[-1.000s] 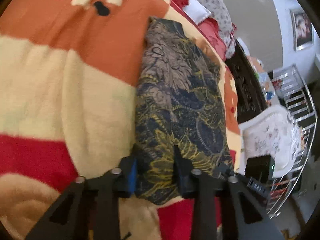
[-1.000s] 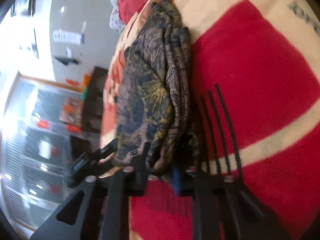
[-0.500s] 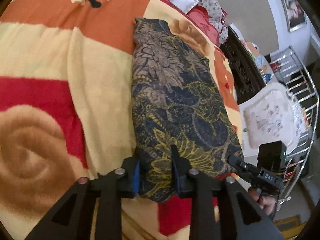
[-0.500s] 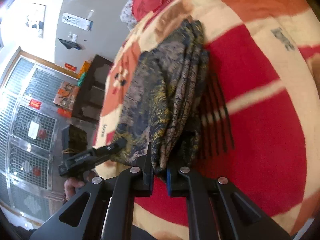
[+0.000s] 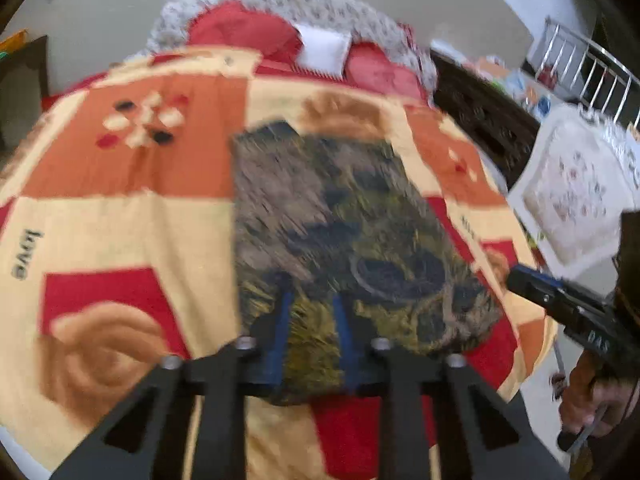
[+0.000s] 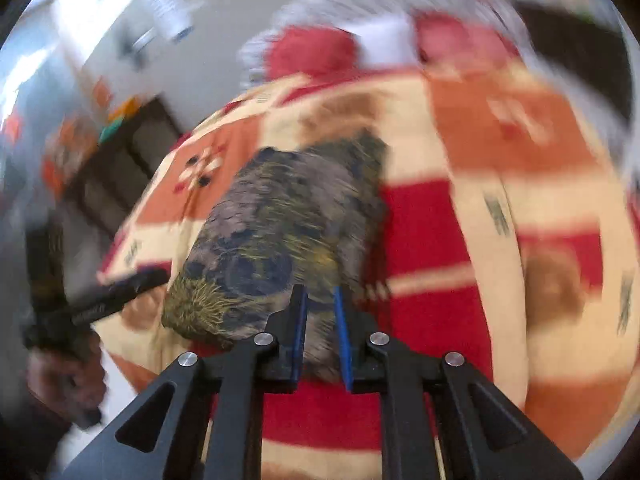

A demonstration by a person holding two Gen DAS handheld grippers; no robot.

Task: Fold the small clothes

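we have the folded dark patterned cloth lying on the blanket. left gripper and right gripper both look released, fingers parted over its near edge. we should re-grip both corners evenly before folding again.

Bed under red, orange and cream blanket; folded dark patterned cloth lies flat on blanket, pillows at head.

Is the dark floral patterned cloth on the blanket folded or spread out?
Folded: the dark floral patterned cloth lies as a narrow compact rectangle on the red and cream blanket, stacked layers along its right edge.
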